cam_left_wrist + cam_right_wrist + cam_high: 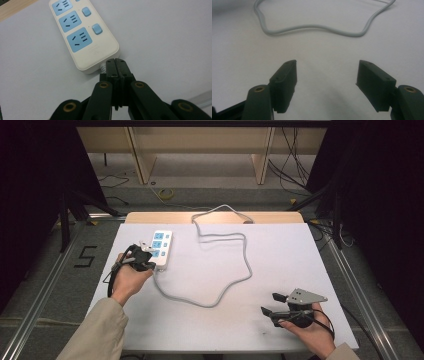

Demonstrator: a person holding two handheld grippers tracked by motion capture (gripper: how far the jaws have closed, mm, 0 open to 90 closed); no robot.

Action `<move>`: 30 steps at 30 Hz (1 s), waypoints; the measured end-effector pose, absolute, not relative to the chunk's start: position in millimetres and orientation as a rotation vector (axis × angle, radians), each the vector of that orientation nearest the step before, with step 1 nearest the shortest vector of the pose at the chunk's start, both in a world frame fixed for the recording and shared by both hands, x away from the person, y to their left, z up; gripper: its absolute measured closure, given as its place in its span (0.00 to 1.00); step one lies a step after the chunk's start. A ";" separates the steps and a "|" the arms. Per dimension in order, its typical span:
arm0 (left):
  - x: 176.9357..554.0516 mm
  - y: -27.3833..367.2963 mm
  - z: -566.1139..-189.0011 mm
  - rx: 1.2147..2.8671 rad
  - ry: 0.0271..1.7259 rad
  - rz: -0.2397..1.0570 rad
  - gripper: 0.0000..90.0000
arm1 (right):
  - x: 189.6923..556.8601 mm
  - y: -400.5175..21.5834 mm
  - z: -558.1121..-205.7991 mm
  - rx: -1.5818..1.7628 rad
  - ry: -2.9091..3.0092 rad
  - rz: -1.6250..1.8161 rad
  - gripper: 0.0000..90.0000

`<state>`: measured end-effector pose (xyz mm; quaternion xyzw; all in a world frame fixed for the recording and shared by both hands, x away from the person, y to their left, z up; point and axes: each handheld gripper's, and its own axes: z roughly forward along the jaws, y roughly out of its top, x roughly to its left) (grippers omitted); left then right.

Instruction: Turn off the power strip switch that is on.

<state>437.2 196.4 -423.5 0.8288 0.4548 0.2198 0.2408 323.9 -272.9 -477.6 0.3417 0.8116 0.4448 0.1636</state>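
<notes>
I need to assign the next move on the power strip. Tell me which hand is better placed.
Left. The left tool sits shut at the power strip where its cord leaves. The right tool hangs open over bare table, far off.

One power strip (161, 248) with one grey cord (227, 270) is lying at nine o'clock; two grippers are showing.

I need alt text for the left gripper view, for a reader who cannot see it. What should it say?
The left gripper has its two black jaws shut together at the near end of a cream power strip, right where the cord leaves it. The strip lies flat on the white table, showing three blue sockets and blue switches beside them.
</notes>
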 end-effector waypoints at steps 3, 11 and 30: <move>440.3 196.5 -423.9 2.273 1.249 0.596 1.00 | 323.7 -273.0 -477.6 0.975 2.313 1.270 0.37; 446.9 197.1 -421.0 2.280 1.255 0.588 1.00 | 323.8 -272.9 -477.7 0.977 2.314 1.270 0.37; 461.5 197.5 -417.8 2.305 1.276 0.588 1.00 | 323.7 -273.0 -477.9 0.978 2.315 1.270 0.37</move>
